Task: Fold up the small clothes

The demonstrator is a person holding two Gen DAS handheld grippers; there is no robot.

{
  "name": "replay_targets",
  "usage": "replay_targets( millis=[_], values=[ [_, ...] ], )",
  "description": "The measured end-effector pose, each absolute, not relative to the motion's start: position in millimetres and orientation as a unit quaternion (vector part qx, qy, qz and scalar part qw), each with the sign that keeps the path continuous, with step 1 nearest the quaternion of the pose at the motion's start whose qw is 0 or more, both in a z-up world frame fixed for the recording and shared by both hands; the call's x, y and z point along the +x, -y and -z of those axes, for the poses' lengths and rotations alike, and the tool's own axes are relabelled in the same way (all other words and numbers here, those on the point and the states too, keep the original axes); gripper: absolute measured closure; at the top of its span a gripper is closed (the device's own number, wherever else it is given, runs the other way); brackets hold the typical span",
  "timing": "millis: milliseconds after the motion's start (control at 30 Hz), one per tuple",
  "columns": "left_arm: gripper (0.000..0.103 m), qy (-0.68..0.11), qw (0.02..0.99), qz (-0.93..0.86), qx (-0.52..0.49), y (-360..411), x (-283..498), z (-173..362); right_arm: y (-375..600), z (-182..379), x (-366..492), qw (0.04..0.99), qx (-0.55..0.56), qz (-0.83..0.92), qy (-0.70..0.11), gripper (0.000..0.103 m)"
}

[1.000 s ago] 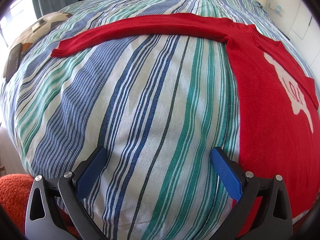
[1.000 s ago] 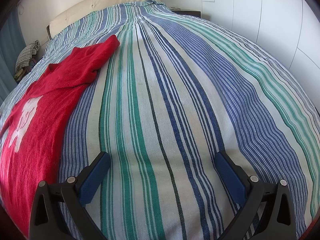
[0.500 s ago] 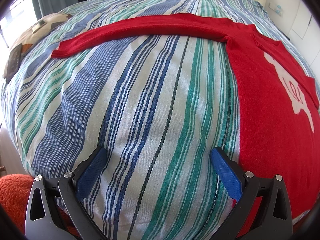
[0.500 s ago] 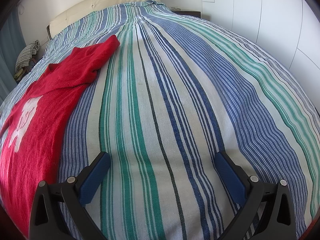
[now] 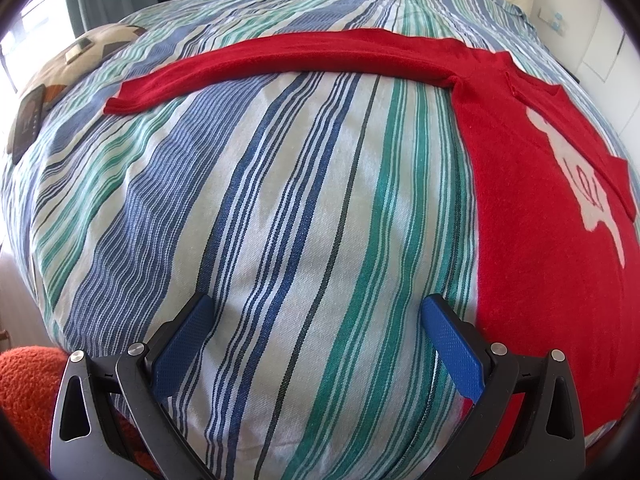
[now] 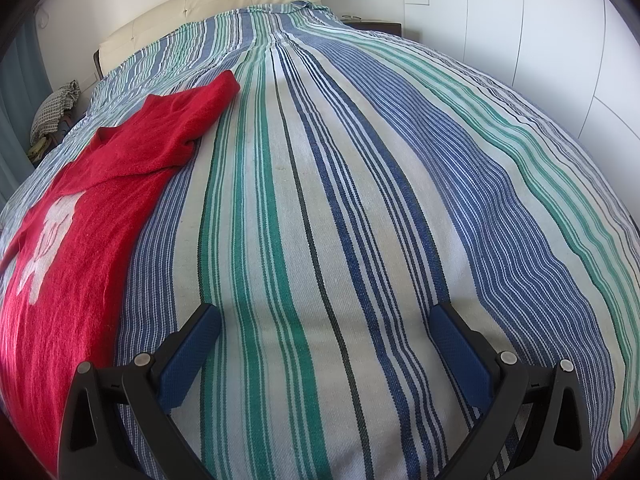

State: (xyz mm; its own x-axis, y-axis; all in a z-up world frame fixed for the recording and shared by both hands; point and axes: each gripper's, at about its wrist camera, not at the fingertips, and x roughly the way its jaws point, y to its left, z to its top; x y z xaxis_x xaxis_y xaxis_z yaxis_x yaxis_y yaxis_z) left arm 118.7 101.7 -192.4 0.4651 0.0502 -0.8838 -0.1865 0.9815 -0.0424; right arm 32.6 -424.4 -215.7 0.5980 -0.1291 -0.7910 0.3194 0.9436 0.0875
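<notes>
A red long-sleeved sweater with a white motif lies flat on the striped bedspread. In the left wrist view its body is at the right and one sleeve stretches left across the bed. My left gripper is open and empty over bare bedspread, just left of the sweater's hem. In the right wrist view the sweater lies at the left with its other sleeve pointing toward the headboard. My right gripper is open and empty over the bedspread, right of the sweater.
A patterned cushion and a dark phone lie at the bed's left edge. An orange rug shows below the bed's corner. A cream headboard, white wardrobe doors and a nightstand stand beyond.
</notes>
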Motion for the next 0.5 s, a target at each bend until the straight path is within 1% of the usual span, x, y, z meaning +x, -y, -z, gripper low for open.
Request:
replay_targets(
  millis=[367,433,500],
  values=[
    [0.000,-0.517,0.851,-0.068,-0.070,-101.1,117.7,190.8,423.8,215.9,32.3,0.887,0.110,0.127,-0.430,0.000],
    [0.001,-0.524,0.844,-0.050,-0.099,-109.6,119.4,180.1,423.7,215.9,32.2,0.887,0.110,0.127,-0.430,0.000],
    [0.002,-0.501,0.849,-0.026,-0.167,-135.8,123.3,160.7,423.9,215.9,32.1,0.887,0.110,0.127,-0.430,0.000]
  ],
)
